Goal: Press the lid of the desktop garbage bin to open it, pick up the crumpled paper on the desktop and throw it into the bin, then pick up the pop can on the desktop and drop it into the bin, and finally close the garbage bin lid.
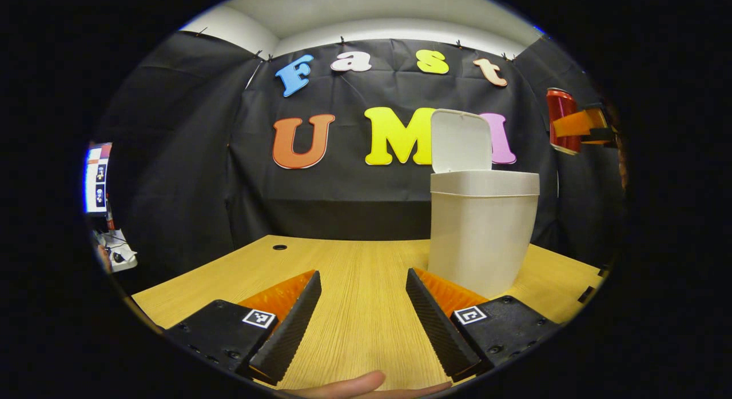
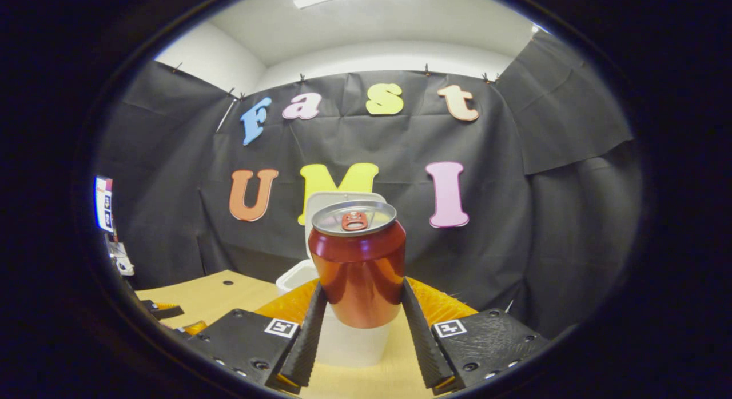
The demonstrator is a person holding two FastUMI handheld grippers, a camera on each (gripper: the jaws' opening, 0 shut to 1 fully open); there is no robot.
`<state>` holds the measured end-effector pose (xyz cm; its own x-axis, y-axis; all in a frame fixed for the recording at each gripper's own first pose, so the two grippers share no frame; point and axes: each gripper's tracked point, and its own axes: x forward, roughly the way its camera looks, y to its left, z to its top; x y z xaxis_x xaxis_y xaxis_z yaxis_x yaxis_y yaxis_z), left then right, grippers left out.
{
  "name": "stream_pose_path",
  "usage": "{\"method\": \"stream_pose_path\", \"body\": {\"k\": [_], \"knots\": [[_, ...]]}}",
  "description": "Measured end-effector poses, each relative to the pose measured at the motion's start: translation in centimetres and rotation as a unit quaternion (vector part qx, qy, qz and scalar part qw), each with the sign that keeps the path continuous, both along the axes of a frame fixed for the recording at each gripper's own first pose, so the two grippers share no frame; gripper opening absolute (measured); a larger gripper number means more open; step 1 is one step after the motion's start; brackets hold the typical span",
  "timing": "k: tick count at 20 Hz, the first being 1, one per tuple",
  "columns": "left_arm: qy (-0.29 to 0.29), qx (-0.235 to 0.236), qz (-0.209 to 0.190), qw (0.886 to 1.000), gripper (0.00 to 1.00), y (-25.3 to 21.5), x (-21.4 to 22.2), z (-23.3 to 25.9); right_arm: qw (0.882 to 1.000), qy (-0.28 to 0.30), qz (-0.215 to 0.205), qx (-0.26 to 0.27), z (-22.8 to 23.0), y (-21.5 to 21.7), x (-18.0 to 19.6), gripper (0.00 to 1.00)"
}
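Between the right gripper (image 2: pixel 359 324)'s fingers, the red pop can (image 2: pixel 357 262) stands upright, clamped low on its sides, with the open white bin (image 2: pixel 349 342) just beyond and below. It looks light, thin-walled and slick, so a firm, gentle mid-body hold suits it. The left gripper (image 1: pixel 363 324) hangs open and empty, the bin ahead to its right.

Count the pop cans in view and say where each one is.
1. The red metal pop can is held upright between the right gripper fingers, lifted above the tan wooden table, near the white plastic bin with its lid raised. Others may be hidden.
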<state>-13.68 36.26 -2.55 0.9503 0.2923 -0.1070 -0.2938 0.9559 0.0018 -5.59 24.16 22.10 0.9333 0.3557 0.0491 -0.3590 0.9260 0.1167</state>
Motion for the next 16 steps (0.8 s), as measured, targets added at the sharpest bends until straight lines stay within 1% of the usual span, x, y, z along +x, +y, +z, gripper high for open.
{"method": "stream_pose_path", "body": {"k": [4, 7, 8, 10, 11, 12, 13, 14, 15, 16], "knots": [[0.001, -0.012, 0.006, 1.0, 0.97, 1.2, -0.4, -0.9, 0.999, 0.012, -0.027, 0.013, 4.1, -0.8, 4.6, 0.71], [0.018, -0.023, 0.008, 1.0, 0.97, 1.5, -1.0, -1.8, 0.999, -0.001, -0.04, 0.008, 6.4, -0.7, 7.8, 0.7], [0.025, -0.027, 0.008, 0.999, 0.98, 1.6, -1.2, -2.0, 0.999, -0.003, -0.037, 0.007, 6.6, -0.1, 8.8, 0.71], [0.032, -0.032, 0.008, 0.999, 0.98, 1.7, -1.2, -2.4, 0.999, 0.006, -0.036, 0.006, 6.1, 0.9, 10.7, 0.72], [0.032, -0.031, 0.008, 0.999, 0.98, 1.9, -1.2, -2.6, 0.999, 0.014, -0.029, 0.006, 5.6, 1.8, 11.5, 0.71], [0.034, -0.029, 0.01, 0.999, 0.98, 2.0, -1.2, -2.8, 0.999, 0.026, -0.022, 0.007, 5.0, 2.5, 12.4, 0.71], [0.038, -0.028, 0.011, 0.999, 0.98, 2.1, -1.2, -3.0, 0.999, 0.04, -0.016, 0.011, 4.3, 3.2, 13.2, 0.74], [0.041, -0.028, 0.011, 0.999, 0.98, 2.1, -1.2, -3.3, 0.998, 0.054, -0.01, 0.016, 3.6, 3.8, 13.9, 0.73], [0.045, -0.027, 0.009, 0.999, 0.98, 2.1, -1.3, -3.5, 0.998, 0.066, -0.002, 0.022, 3.1, 4.5, 14.4, 0.73], [0.048, -0.023, 0.008, 0.999, 0.98, 2.1, -1.3, -3.6, 0.997, 0.075, 0.016, 0.029, 2.9, 5.6, 14.5, 0.73]]}}
